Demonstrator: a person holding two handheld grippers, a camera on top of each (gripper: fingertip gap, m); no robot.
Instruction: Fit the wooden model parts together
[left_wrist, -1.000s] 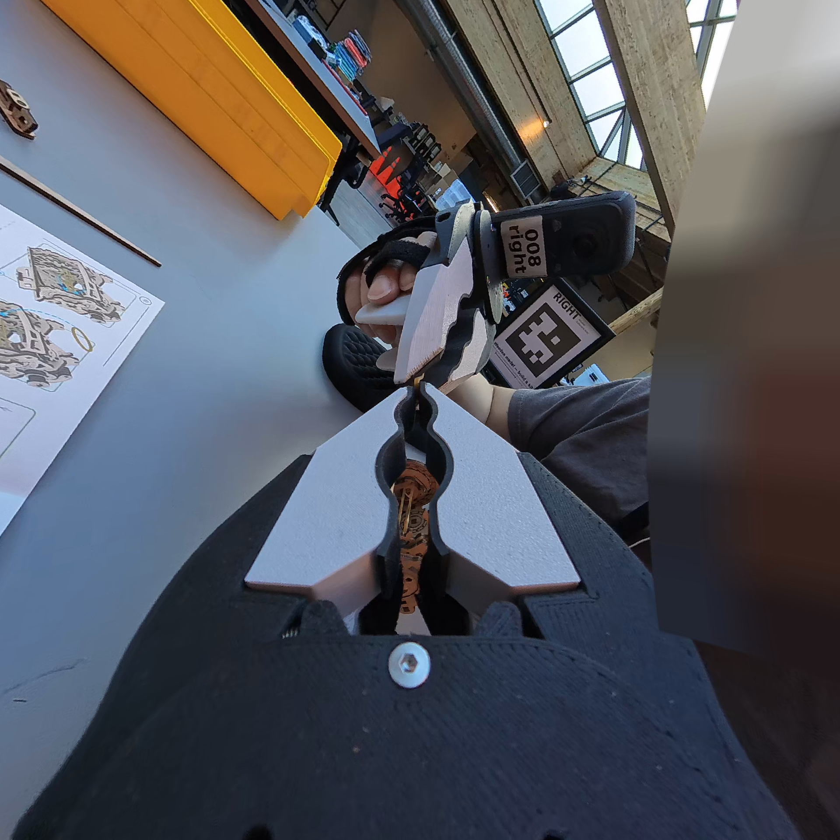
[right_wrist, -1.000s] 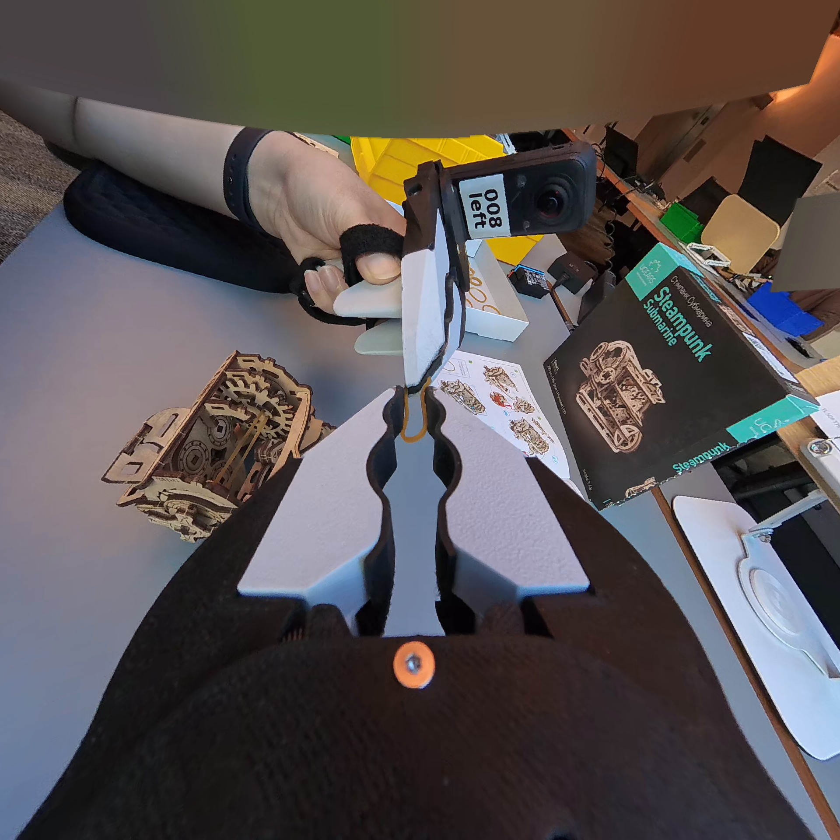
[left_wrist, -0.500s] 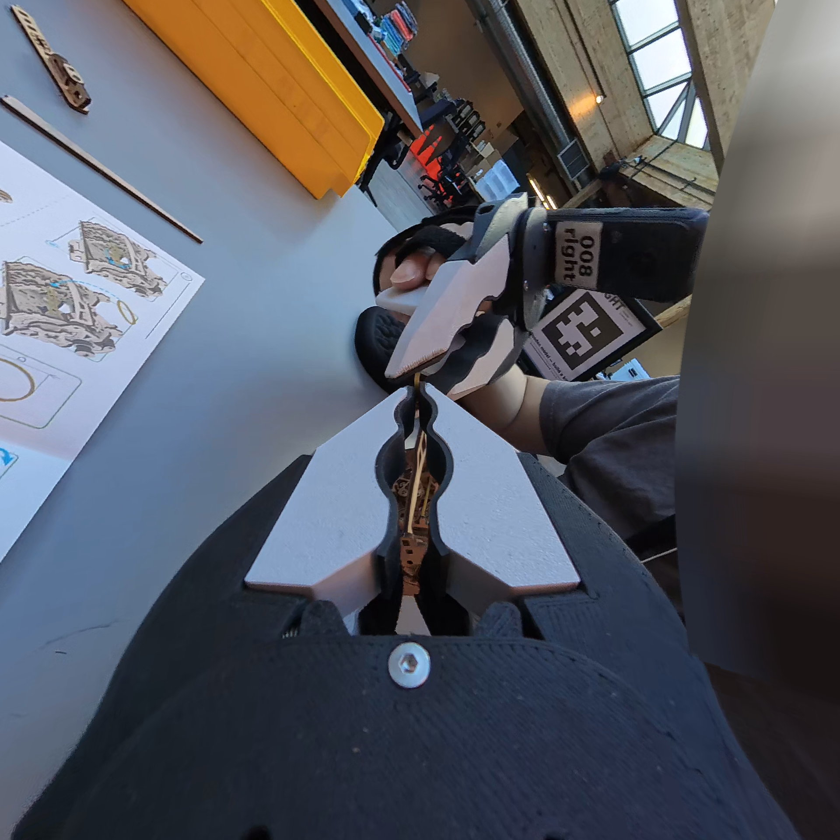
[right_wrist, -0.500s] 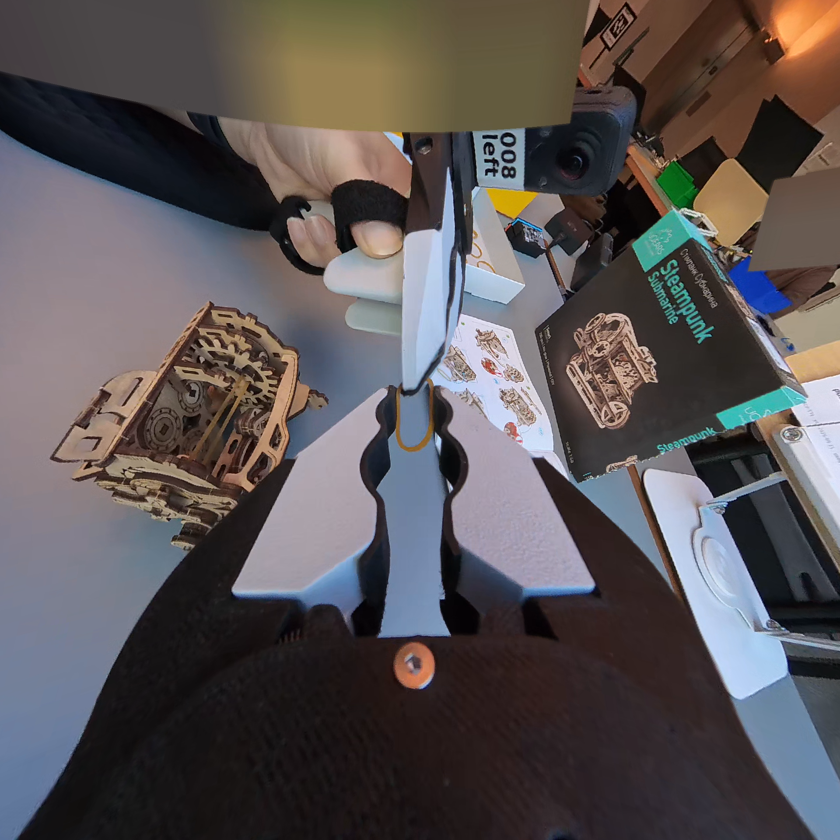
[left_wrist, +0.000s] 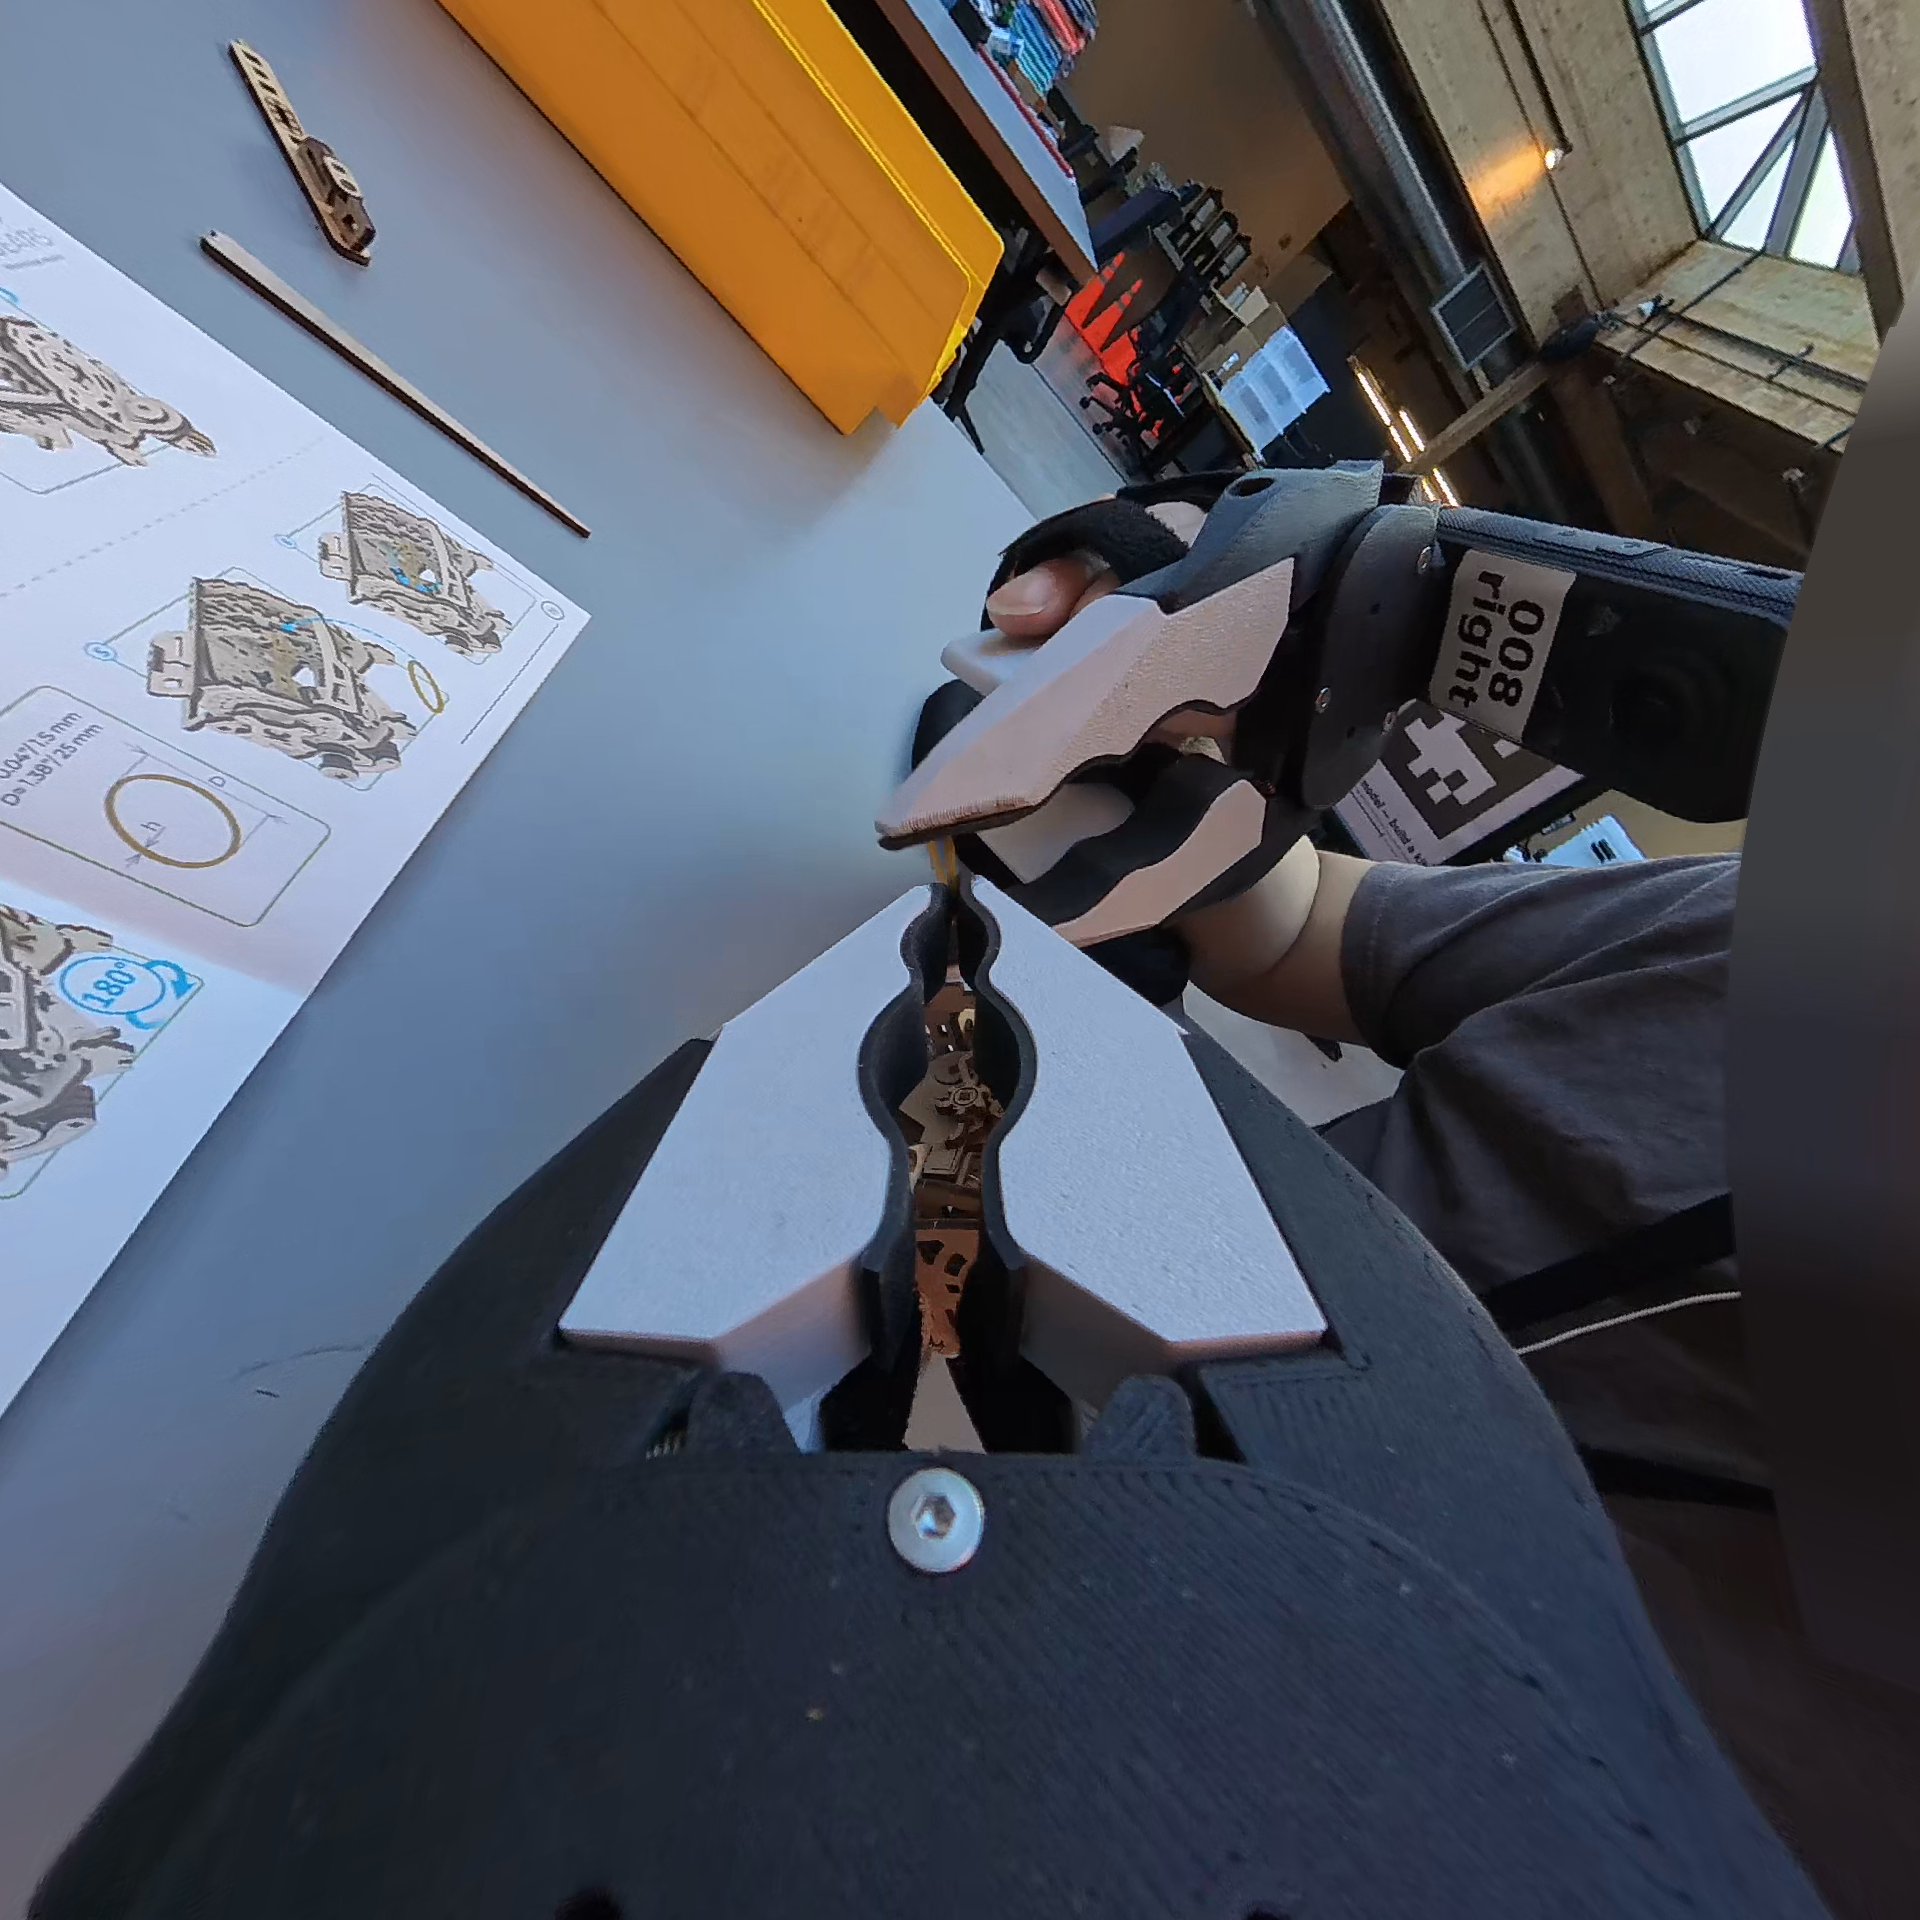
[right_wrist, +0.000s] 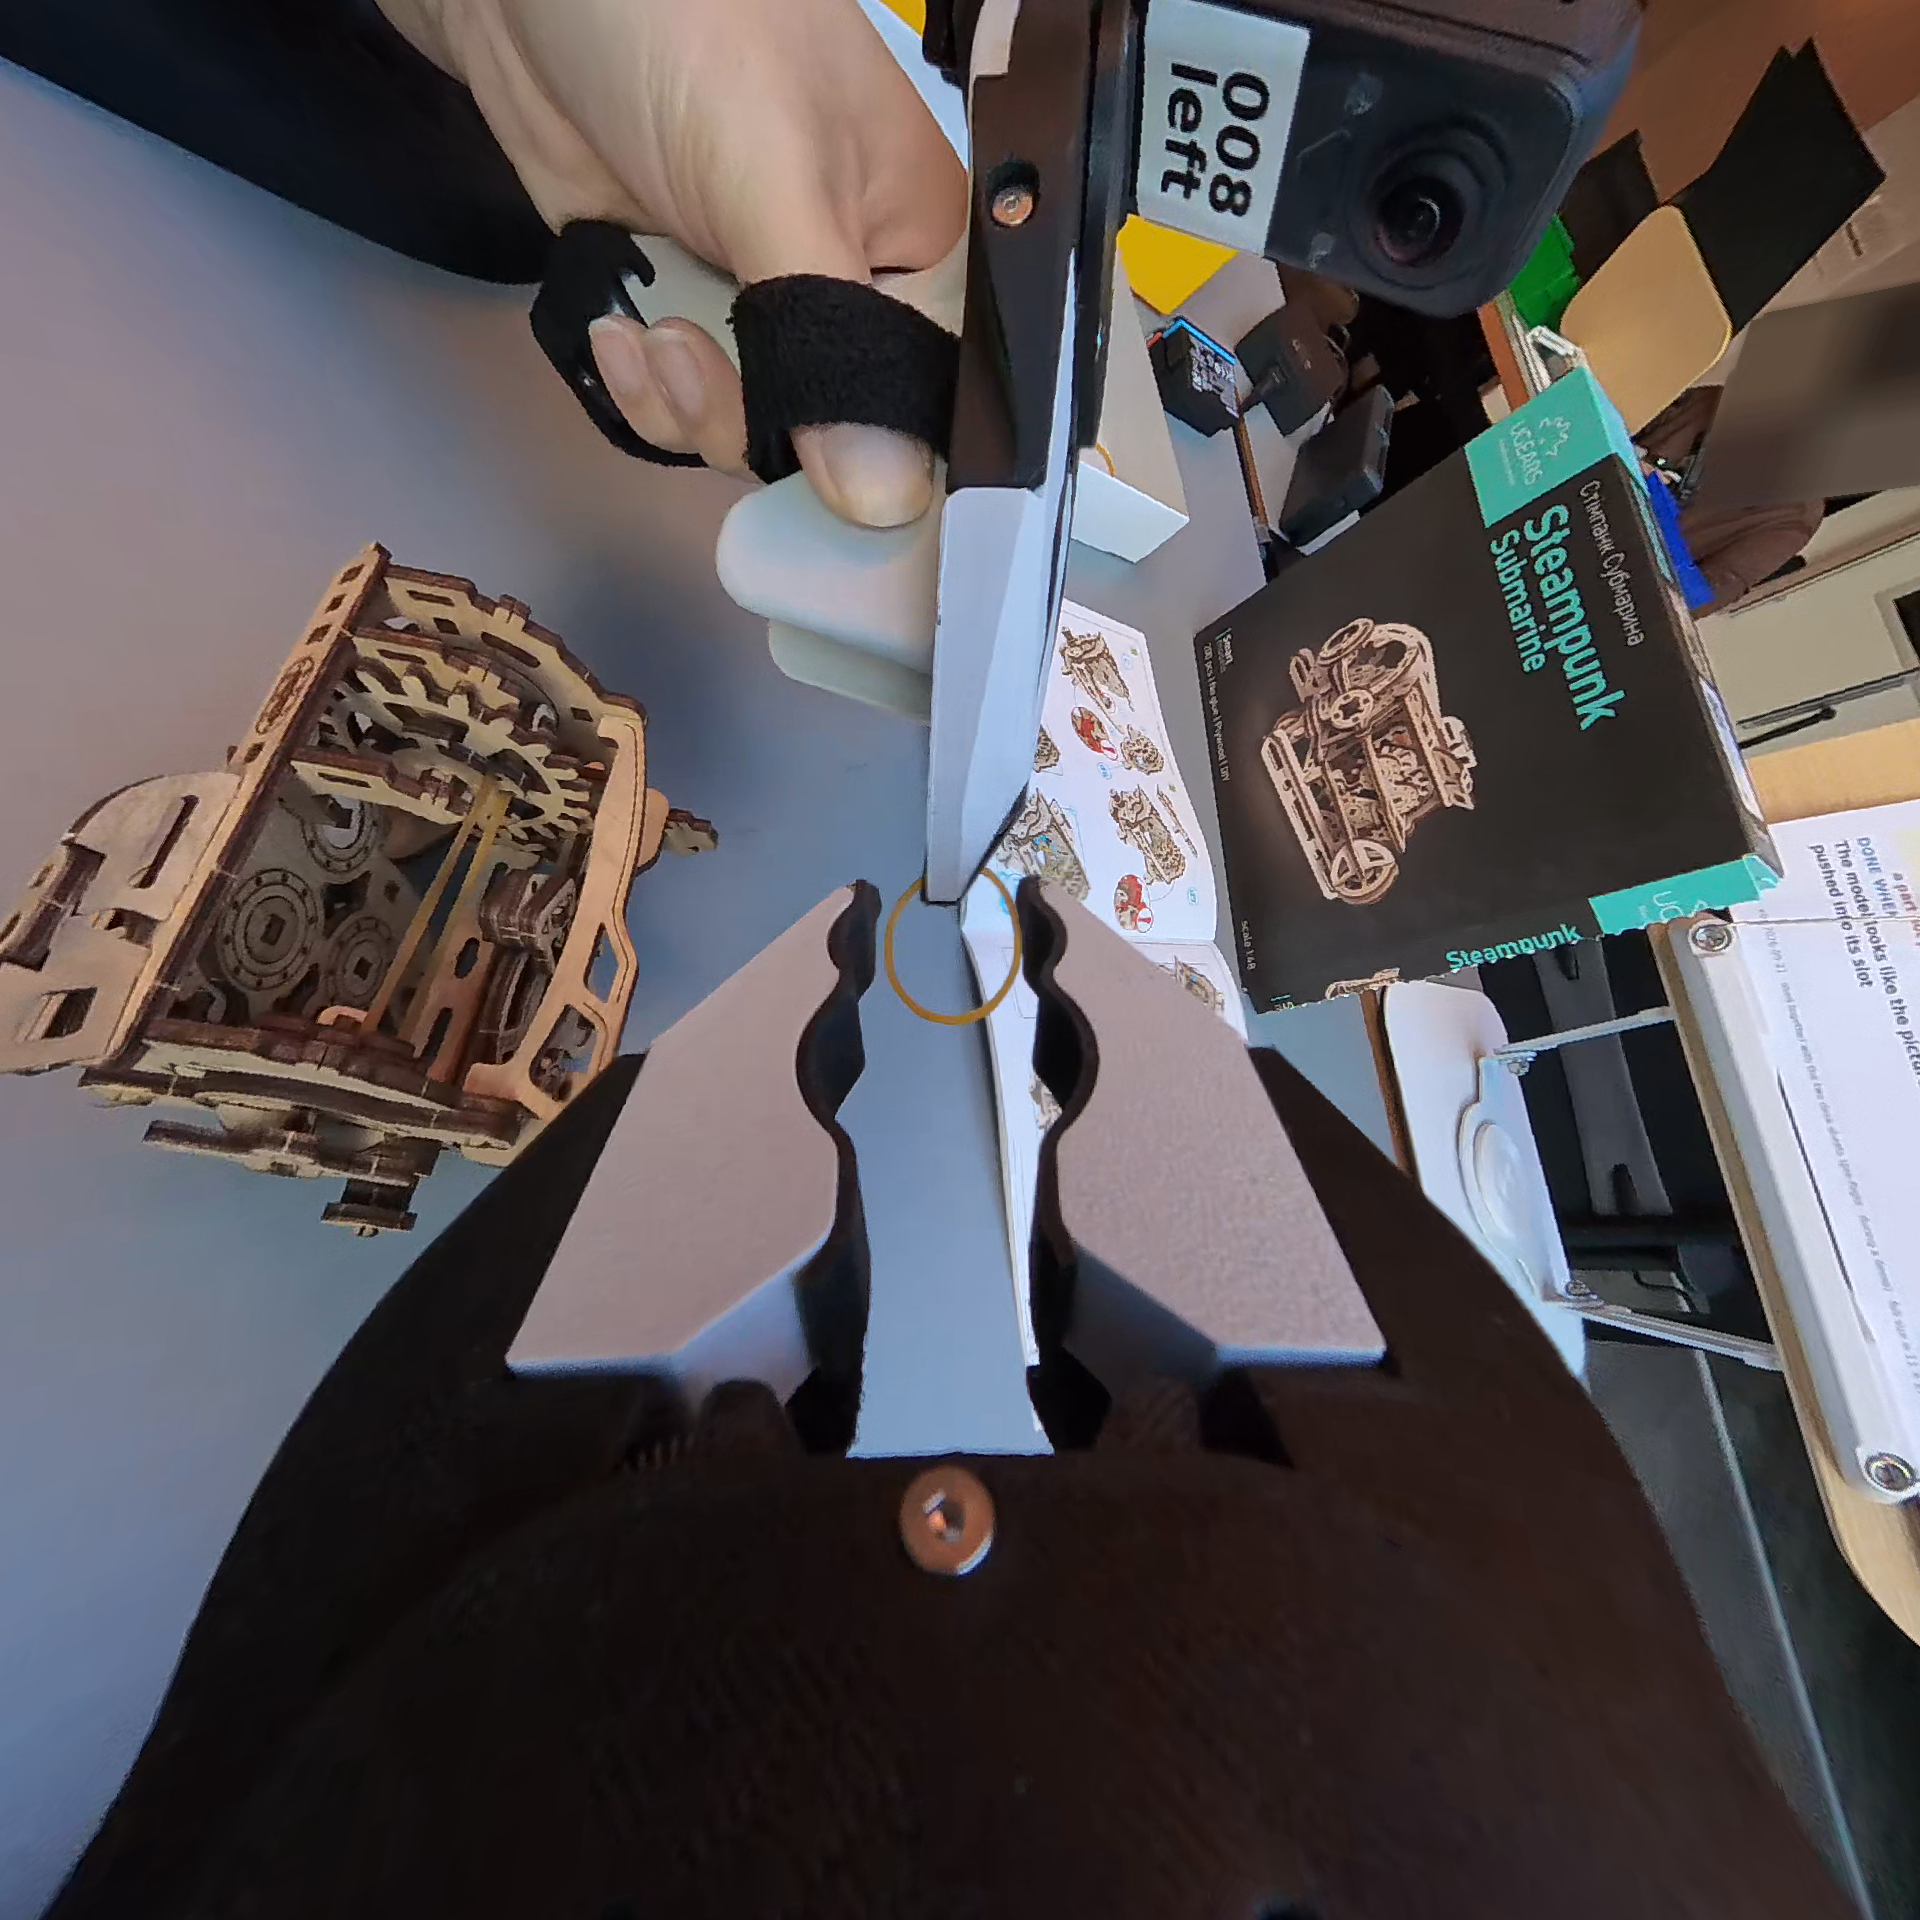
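A half-built wooden gear model (right_wrist: 343, 883) stands on the grey table at the left of the right wrist view. In the left wrist view a strip of it shows through the gap behind my left fingers (left_wrist: 951, 1122). My left gripper (left_wrist: 954, 896) is shut on a thin yellow rubber band (right_wrist: 951, 971), which hangs as a loop from its tips. The left gripper (right_wrist: 956, 883) points down between my right fingers. My right gripper (right_wrist: 942, 891) is open, with the loop in its gap, touching neither finger. In the left wrist view the right gripper (left_wrist: 987, 842) sits just beyond my left tips.
An instruction sheet (left_wrist: 260, 675) lies to the left, with a thin wooden stick (left_wrist: 395, 384) and a small wooden part (left_wrist: 322, 177) beyond it, then a yellow bin (left_wrist: 748, 177). The black kit box (right_wrist: 1475, 727) and a white box (right_wrist: 1122, 499) are at the right. My left and right fingertips are right by each other. Between my right fingertips and the thin wooden stick (left_wrist: 395, 384) there is roughly 20 cm.
My right gripper has opened wider and let go of the band. The left gripper still holds it and has come closer, turned more upright over the right fingers.
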